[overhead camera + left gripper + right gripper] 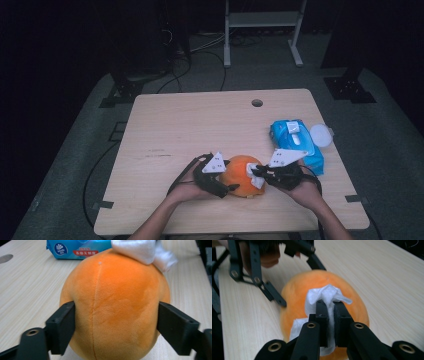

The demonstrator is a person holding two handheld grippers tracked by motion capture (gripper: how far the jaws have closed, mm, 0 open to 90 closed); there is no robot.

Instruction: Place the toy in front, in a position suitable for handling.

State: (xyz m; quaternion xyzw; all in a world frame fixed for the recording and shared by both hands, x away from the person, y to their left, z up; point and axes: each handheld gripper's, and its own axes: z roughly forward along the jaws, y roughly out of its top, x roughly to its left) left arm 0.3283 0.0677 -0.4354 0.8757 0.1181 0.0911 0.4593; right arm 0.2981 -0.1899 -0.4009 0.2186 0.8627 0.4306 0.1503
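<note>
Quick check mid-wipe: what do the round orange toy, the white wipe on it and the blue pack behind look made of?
Round orange toy: seemingly soft plush fabric, matte and fuzzy, with a stitched seam down its middle. White wipe: likely thin nonwoven tissue, since it crumples and folds where the right tongs pinch it. Blue pack: apparently glossy plastic film, shiny and printed, with a white flip lid.

Blue wipes pack (296, 141), white lid (320, 135)
</note>
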